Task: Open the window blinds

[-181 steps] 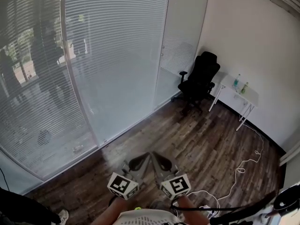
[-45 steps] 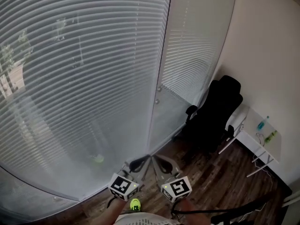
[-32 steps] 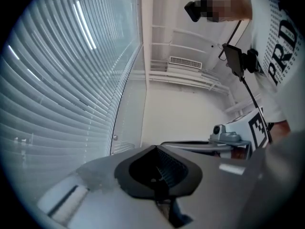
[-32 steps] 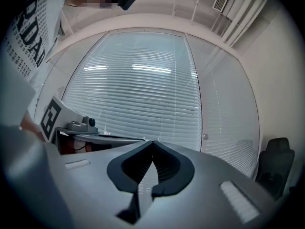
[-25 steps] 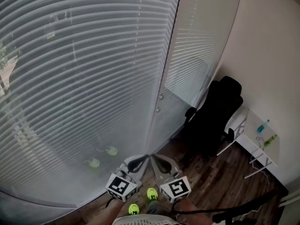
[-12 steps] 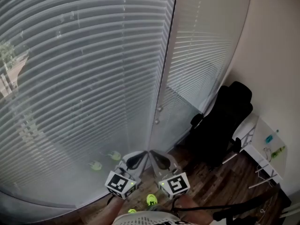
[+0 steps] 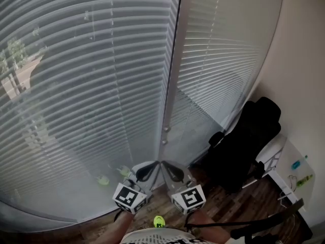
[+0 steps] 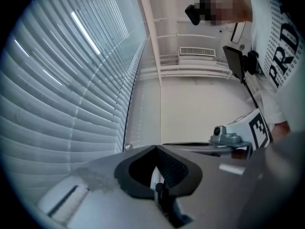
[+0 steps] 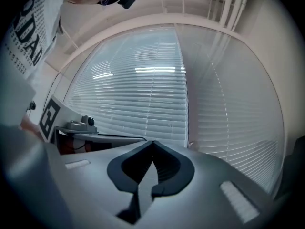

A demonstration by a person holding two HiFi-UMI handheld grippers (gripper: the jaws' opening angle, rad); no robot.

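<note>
The closed window blinds (image 7: 91,85) fill the head view's left and middle, slats level and shut. A narrower blind panel (image 7: 223,65) hangs right of the upright frame post (image 7: 171,75). My left gripper (image 7: 152,165) and right gripper (image 7: 168,165) are held side by side low in the head view, pointing at the foot of that post, apart from the blinds. The left gripper (image 8: 155,147) is shut with nothing in it, blinds (image 8: 57,80) to its left. The right gripper (image 9: 152,141) is likewise shut and empty, facing the blinds (image 9: 143,94).
Two small round knobs (image 7: 164,135) sit on the frame post. A black office chair (image 7: 249,141) stands at the right by the wall. A white side table (image 7: 288,156) with small bottles is beyond it. Dark wood floor (image 7: 228,207) shows below.
The person has walked closer to the window: the blinds and post loom larger, and the chair has slid right. Both grippers stay shut and side by side.
</note>
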